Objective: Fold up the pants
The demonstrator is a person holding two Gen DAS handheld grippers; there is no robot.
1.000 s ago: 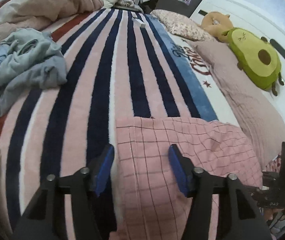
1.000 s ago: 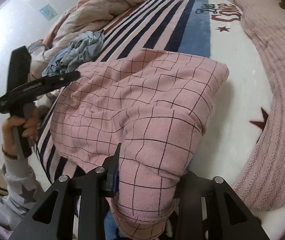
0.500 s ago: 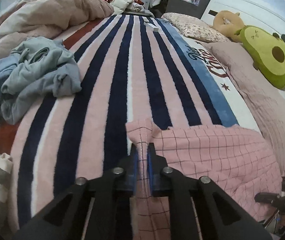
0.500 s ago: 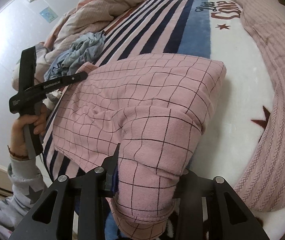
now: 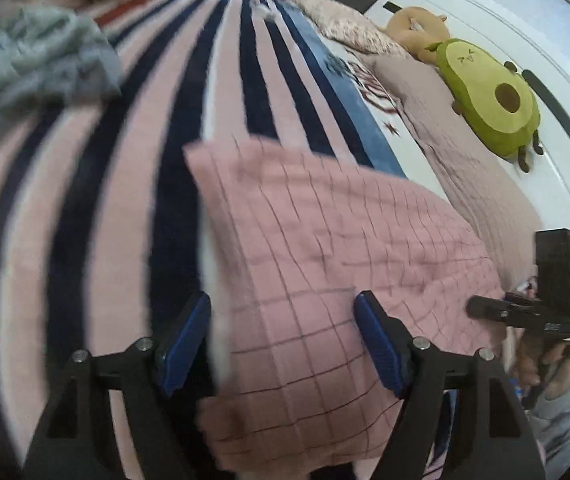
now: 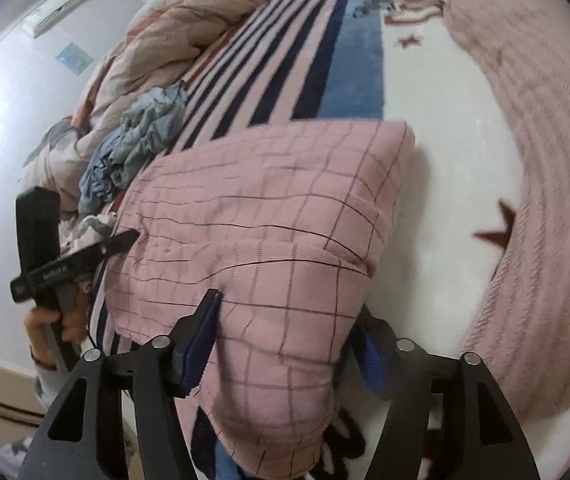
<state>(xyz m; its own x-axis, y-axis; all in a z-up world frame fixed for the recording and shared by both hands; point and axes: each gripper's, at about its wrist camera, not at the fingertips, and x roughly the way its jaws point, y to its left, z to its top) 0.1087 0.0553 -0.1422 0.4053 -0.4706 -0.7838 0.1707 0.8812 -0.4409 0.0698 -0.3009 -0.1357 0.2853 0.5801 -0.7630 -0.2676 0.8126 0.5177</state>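
Pink checked pants (image 5: 325, 264) lie folded on the striped blanket (image 5: 125, 128) of the bed; they also show in the right wrist view (image 6: 269, 216). My left gripper (image 5: 281, 340) is open, its blue pads either side of the pants' near left edge, not gripping. My right gripper (image 6: 289, 344) is open over the pants' near right end, the cloth bulging between its fingers. Each gripper shows in the other's view: the right one (image 5: 533, 312) at the pants' right edge, the left one (image 6: 73, 256) at their left edge.
A heap of grey-blue clothes (image 5: 33, 56) lies at the left on the blanket, seen also in the right wrist view (image 6: 141, 148). A crumpled duvet (image 6: 173, 40) is behind it. An avocado plush (image 5: 489, 100) and pink pillows (image 5: 457, 152) lie along the white headboard at the right.
My left gripper was shut on the pants' edge half a second ago and has now opened and let it go. My right gripper has opened too, and the pants lie flatter.
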